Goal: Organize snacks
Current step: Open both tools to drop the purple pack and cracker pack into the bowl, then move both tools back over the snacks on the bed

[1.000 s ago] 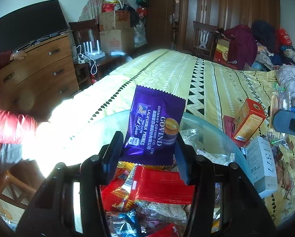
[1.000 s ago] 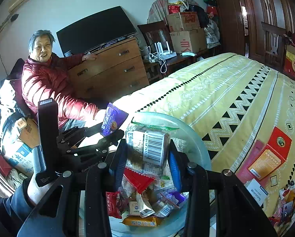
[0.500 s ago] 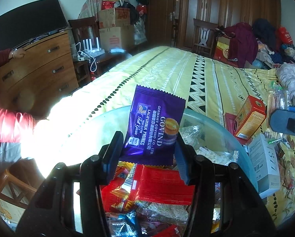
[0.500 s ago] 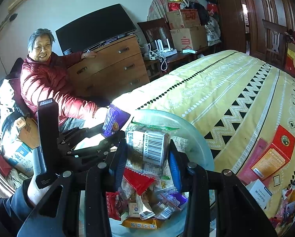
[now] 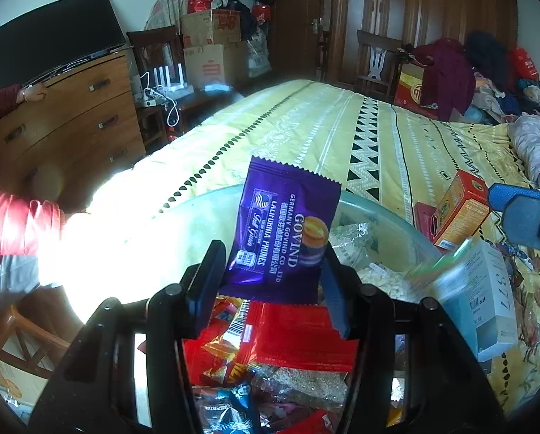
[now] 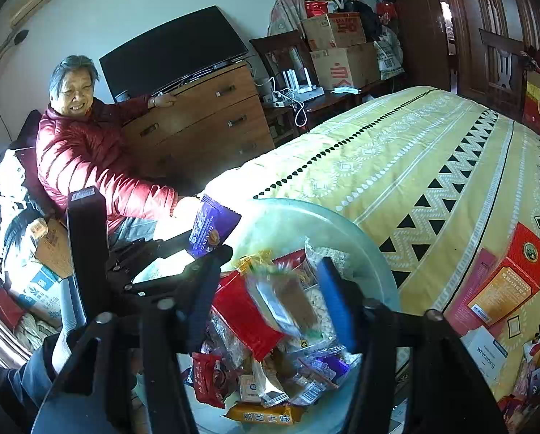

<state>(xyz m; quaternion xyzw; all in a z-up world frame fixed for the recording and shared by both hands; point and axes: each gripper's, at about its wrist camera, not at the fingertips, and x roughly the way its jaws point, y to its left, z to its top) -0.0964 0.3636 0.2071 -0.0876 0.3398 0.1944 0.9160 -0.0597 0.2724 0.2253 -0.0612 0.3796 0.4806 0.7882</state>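
The left gripper (image 5: pixel 273 275) is pinching a shiny purple packet (image 5: pixel 284 231) with zigzag edges, holding it up over a big round bowl (image 6: pixel 342 224) made of pale see-through plastic. The bowl is sitting on a soft yellow bedspread (image 6: pixel 414 166) with black triangles on it. The right gripper (image 6: pixel 270 289) has just been opening its jaws, and now they are standing wide apart. A clear crinkly bag (image 6: pixel 288 307) is lying blurry between them, not squeezed, on top of the heap of snacks in the bowl. A flat red packet (image 6: pixel 244 311) is lying just beside it. An orange cardboard box (image 6: pixel 508 282) is resting on the bedspread, well apart from the bowl.
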